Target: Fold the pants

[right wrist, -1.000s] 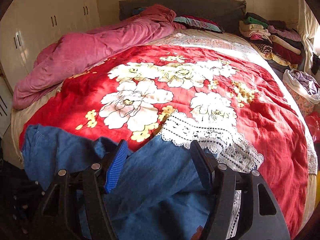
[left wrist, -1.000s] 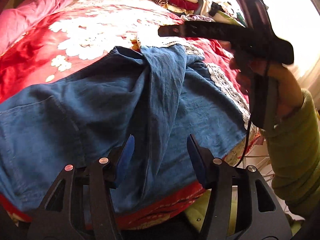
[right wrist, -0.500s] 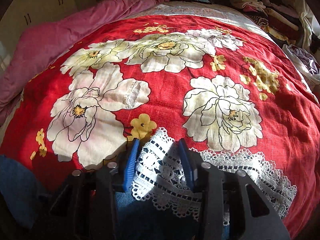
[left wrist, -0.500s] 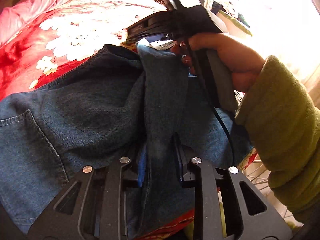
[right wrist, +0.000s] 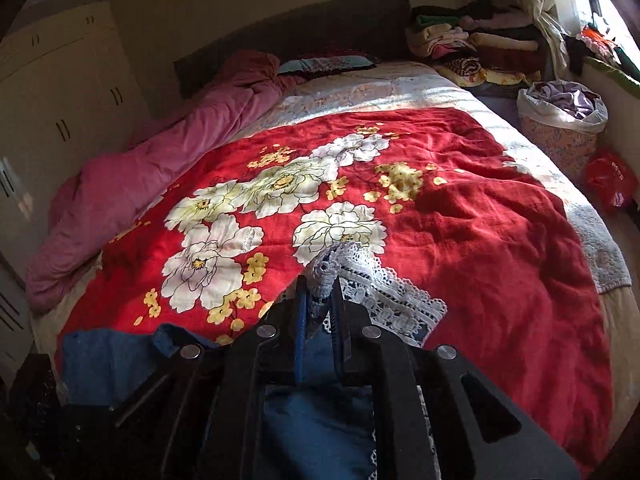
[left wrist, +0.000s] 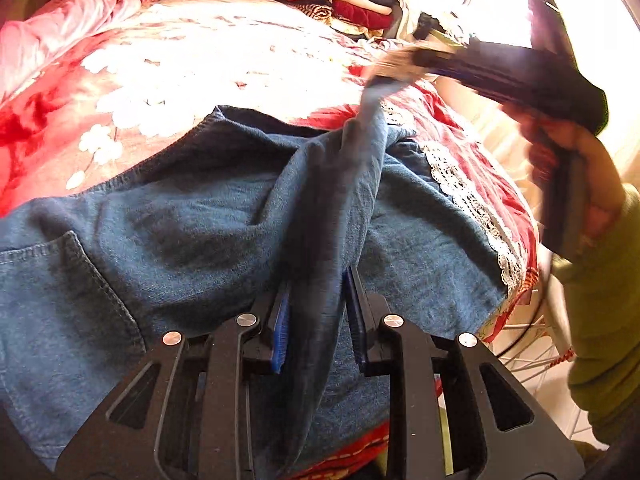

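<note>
Blue denim pants (left wrist: 168,248) with white lace hems (left wrist: 468,196) lie across the near edge of a bed with a red flowered blanket (right wrist: 460,220). My left gripper (left wrist: 316,304) is shut on a raised ridge of the denim near the bed's edge. My right gripper (right wrist: 320,300) is shut on the lace hem (right wrist: 340,260) of a pant leg and holds it lifted above the blanket. In the left wrist view the right gripper (left wrist: 404,72) is up at the right, with the leg stretched between the two grippers.
A pink quilt (right wrist: 160,168) lies along the bed's left side. Folded clothes (right wrist: 472,48) are stacked by the headboard at the right. A filled laundry basket (right wrist: 560,120) stands right of the bed. White wardrobe doors (right wrist: 60,100) are at left.
Both grippers closed on the pants. The right gripper then lifted the lace hem up and away from the blanket, pulling the leg taut. The left gripper stays clamped on the denim ridge.
</note>
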The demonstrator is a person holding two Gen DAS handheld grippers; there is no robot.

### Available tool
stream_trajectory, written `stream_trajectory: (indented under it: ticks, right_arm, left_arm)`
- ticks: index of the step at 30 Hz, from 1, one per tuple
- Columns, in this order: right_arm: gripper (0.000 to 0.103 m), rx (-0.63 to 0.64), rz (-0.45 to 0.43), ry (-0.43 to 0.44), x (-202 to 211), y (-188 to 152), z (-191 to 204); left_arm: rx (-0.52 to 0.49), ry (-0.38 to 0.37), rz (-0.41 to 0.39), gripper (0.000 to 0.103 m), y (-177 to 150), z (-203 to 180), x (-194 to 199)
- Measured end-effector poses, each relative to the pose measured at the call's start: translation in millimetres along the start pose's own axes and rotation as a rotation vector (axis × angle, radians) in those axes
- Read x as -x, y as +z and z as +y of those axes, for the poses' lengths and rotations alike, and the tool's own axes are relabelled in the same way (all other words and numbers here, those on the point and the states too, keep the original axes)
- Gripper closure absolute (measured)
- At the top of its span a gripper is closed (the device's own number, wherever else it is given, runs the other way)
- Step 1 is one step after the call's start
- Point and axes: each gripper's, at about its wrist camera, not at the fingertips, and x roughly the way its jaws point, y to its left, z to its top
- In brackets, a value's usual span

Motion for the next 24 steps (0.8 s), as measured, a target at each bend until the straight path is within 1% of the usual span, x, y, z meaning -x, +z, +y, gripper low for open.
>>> stream_trajectory:
  ticks: [1,2,6,8,10,13,16,20,24]
  right_arm:
    - [0.093,-0.014,-0.009,-0.001,10.8,-4.8,-5.4]
    - [0.093,-0.03,-0.015,-0.002,21.7,-11.0,-10.5]
    - [0.093,-0.08,0.002,0.003,59.3,-39.5,-30.2]
    - [0.093,-0.105,0.013,0.019,75.6,-55.4,-35.5]
    - [0.093,-0.111,0.041,0.012,88.1,-70.9,-36.6]
    - [0.093,-0.12,0.076,0.011,102.1,-92.8,-37.1]
    - [0.093,-0.131,0.129,0.006,106.8,-116.7,-38.4]
    - [0.093,-0.167,0.21,-0.014,98.5,-146.1,-43.7]
    - [0.093,-0.201,0.231,-0.024,97.5,-162.0,-54.7]
  left_arm:
    - [-0.01,-0.006,0.006,0.098,-1.0,-0.5,1.1]
    - [-0.018,-0.01,0.008,0.103,-2.2,-1.4,1.4]
    - [-0.088,-0.009,-0.008,0.103,-3.5,-5.3,18.7]
    - [-0.109,-0.014,-0.017,0.103,-3.7,-5.9,26.1]
    - [-0.133,-0.011,-0.023,0.103,-7.4,-9.0,34.4]
    - [-0.161,0.002,-0.018,0.103,-13.3,-15.8,31.5]
    - [-0.176,0.009,-0.003,0.103,-23.2,-15.7,32.8]
    - [-0.189,0.015,0.022,0.103,-30.2,-17.6,30.1]
    - [-0.218,0.021,0.052,0.103,-35.7,-23.0,23.7]
